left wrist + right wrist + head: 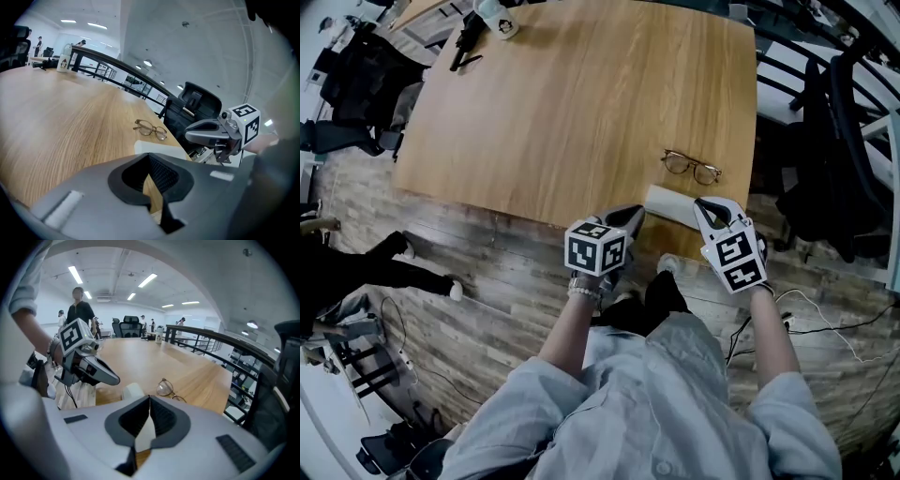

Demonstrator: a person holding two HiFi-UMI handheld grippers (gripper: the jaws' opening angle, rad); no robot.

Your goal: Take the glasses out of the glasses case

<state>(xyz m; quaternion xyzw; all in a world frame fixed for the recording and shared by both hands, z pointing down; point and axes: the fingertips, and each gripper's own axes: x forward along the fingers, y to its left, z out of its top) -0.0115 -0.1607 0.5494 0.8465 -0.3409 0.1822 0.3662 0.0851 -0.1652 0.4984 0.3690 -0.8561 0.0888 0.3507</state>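
Observation:
A pair of thin-framed glasses (692, 167) (150, 129) (166, 389) lies unfolded on the wooden table (562, 94), just beyond a white glasses case (670, 204) (159, 147) (132, 391) at the near edge. My left gripper (636, 214) (150, 157) (115, 379) hovers at the case's left end, jaws shut with nothing between them. My right gripper (703, 203) (190, 133) (150, 399) hangs at the case's right end, also shut and empty. Neither gripper touches the glasses. Whether the case's lid is up I cannot make out.
A white mug (499, 19) and a black object (467, 42) sit at the table's far left corner. Dark office chairs (825, 141) stand to the right. Cables (825, 319) trail over the wood floor. Another person's legs (356, 267) reach in at the left.

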